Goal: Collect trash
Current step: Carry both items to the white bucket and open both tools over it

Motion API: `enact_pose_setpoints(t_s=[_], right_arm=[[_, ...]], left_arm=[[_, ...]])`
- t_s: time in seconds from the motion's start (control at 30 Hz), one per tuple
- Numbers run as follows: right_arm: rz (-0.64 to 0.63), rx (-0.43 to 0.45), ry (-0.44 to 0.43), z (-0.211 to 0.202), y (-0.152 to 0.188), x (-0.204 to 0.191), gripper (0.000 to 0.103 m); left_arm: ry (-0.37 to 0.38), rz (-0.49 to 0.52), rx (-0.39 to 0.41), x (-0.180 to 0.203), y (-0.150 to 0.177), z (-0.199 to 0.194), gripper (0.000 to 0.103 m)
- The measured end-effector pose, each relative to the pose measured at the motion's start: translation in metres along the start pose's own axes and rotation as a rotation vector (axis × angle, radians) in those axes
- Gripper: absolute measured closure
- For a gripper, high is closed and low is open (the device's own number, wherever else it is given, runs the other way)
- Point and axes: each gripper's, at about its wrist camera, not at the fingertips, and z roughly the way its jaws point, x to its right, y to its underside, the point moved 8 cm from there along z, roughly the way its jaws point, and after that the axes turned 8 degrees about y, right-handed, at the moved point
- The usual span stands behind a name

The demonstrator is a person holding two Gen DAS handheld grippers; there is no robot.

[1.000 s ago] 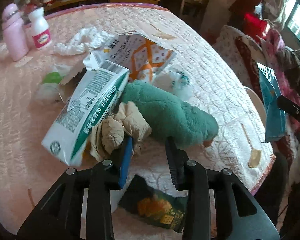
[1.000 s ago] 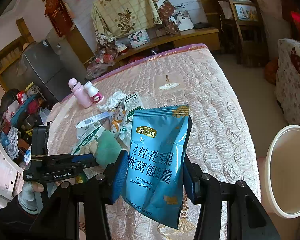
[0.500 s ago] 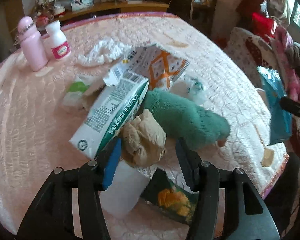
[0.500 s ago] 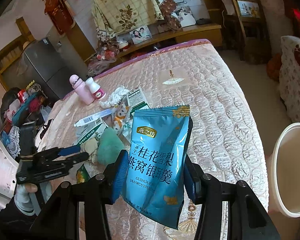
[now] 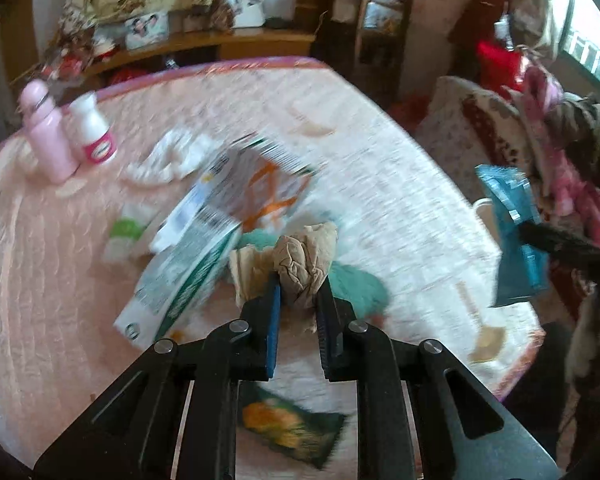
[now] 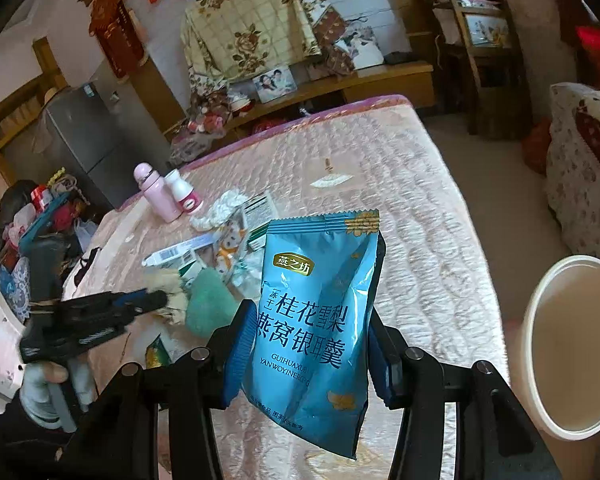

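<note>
Cluttered pink quilted bed, bedroom

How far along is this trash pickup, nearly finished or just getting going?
Early, it seems. Nothing shows in the visible part of the white bin. In hand: the right gripper clamps a blue snack bag, and the left gripper's jaws are closing on a crumpled brown paper. Left on the table: cartons, white tissue, a green wrapper.
</note>
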Motion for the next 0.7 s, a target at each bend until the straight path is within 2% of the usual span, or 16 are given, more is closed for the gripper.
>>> enact_pose_setpoints(t_s=[0.33,0.7], right_arm=[[0.066,0.037,0.097,-0.032,-0.004,0.063,0.054],[0.181,0.048,0.246,-0.063,0.011,0.163,0.054]], left_arm=[[0.141,0.095,-0.001,0.098,-0.035,0.013,0.090],[0.239,0.182,-0.043,0.198,-0.053,0.063,0.090]])
